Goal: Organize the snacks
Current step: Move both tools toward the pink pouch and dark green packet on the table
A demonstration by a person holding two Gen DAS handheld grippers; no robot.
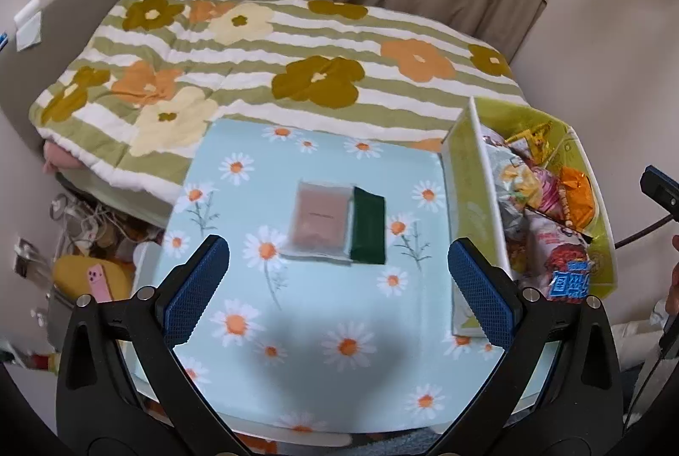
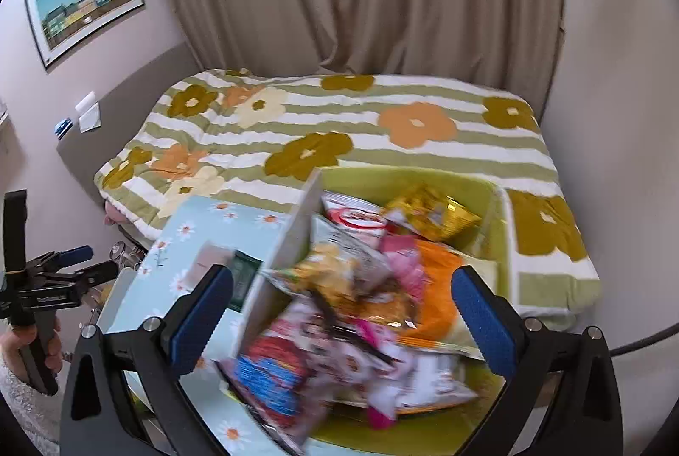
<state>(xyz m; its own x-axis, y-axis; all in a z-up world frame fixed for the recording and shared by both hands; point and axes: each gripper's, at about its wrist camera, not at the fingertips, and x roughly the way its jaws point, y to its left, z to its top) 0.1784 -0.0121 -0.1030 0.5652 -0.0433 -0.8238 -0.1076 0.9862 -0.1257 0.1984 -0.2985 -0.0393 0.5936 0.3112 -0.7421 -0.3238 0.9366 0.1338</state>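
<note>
On the daisy-print tablecloth (image 1: 297, 307) lie a clear pouch with pinkish contents (image 1: 319, 222) and a dark green packet (image 1: 368, 226), side by side. My left gripper (image 1: 338, 288) hangs open above the cloth, nearer than both, with nothing between its fingers. A yellow-green box (image 2: 500, 244) at the table's right holds a heap of several snack bags (image 2: 360, 307). My right gripper (image 2: 337, 322) is open over that heap, holding nothing. The left gripper (image 2: 78, 263) also shows at the far left of the right wrist view, in a person's hand (image 2: 29, 345).
The box's white side wall (image 1: 488, 197) stands upright between the cloth and the bags. Behind the table is a bed with a flowered, striped quilt (image 1: 263, 61) and beige curtains. Cables and a pink phone (image 1: 99, 282) lie on the floor at left.
</note>
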